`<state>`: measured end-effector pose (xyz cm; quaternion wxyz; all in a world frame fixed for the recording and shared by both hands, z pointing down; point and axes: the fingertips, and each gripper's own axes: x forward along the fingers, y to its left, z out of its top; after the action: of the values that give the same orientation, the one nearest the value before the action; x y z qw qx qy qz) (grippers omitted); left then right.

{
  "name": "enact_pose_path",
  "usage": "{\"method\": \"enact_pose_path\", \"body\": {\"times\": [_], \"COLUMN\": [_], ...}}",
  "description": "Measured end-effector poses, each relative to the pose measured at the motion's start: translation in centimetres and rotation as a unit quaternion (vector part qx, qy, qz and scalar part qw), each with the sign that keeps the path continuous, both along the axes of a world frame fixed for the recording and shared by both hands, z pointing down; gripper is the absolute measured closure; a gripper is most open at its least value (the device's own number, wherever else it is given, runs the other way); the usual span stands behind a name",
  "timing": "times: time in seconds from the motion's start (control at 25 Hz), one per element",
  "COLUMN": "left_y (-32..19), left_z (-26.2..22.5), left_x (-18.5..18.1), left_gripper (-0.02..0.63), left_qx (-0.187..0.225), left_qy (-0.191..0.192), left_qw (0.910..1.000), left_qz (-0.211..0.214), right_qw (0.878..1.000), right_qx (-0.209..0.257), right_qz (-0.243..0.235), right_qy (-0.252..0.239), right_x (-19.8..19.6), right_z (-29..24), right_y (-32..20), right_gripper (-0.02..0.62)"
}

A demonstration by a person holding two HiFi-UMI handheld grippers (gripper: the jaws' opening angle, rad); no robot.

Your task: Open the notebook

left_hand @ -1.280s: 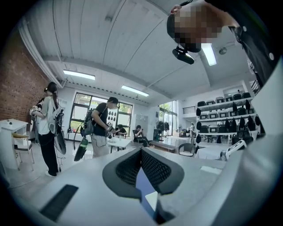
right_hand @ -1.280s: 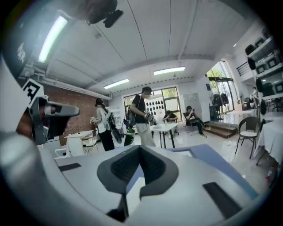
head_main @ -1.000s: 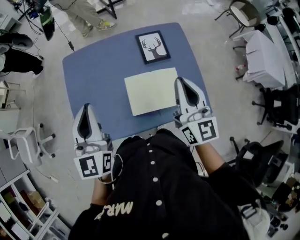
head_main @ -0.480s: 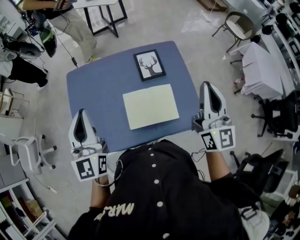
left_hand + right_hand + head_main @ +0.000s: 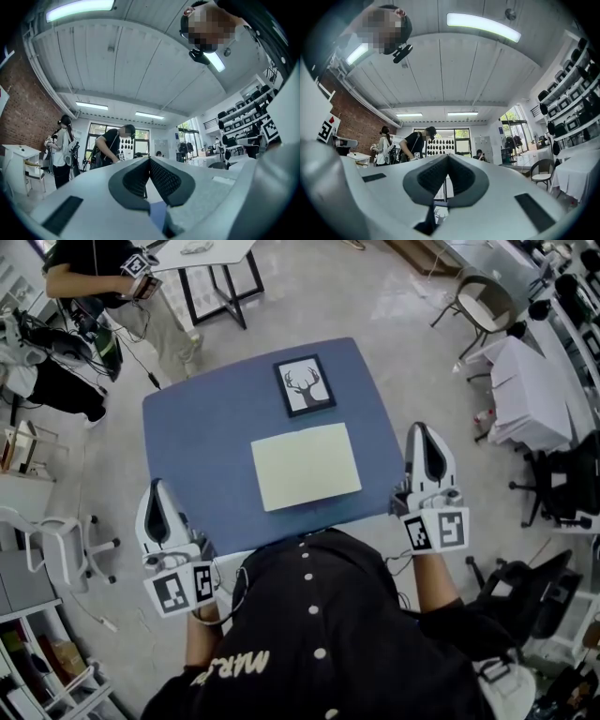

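The pale yellow notebook lies closed and flat in the middle of the blue table. My left gripper hovers off the table's near left corner, jaws together with nothing between them. Off the table's right edge, my right gripper is also shut and empty. Both gripper views look level across the room over closed jaws, the left gripper and the right gripper; the notebook is not seen in them.
A framed deer picture lies at the table's far side. Chairs and a white-draped table stand to the right, a white chair to the left. A person stands by a black-legged table at the far left.
My right gripper has swung from over the notebook's near right corner out past the table's right edge. The left gripper has drifted slightly outward. The notebook stays closed.
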<state>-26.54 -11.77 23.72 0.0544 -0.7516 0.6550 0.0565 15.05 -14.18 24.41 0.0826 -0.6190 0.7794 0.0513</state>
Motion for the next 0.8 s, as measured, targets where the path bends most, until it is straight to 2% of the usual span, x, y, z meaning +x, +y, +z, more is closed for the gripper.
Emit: {"method": "enact_pose_path", "body": {"times": [0.4,0.8], "left_y": [0.2,0.4], "left_z": [0.1,-0.2], "left_x": [0.2,0.4], "left_gripper": [0.603,0.603], "left_qx": [-0.009,-0.005], "left_qy": [-0.005,-0.013], "left_qw": [1.0,0.9999], "left_qz": [0.0,0.003], "right_qw": [1.0,0.999], "right_qx": [-0.01,-0.028], "right_qz": [-0.008,-0.026], "right_qy": [0.003,0.03], "right_x": [-0.8,-2.3], "right_z": [0.4,0.7], "right_y": [0.0,-0.6], "right_gripper": [0.591,0.592]}}
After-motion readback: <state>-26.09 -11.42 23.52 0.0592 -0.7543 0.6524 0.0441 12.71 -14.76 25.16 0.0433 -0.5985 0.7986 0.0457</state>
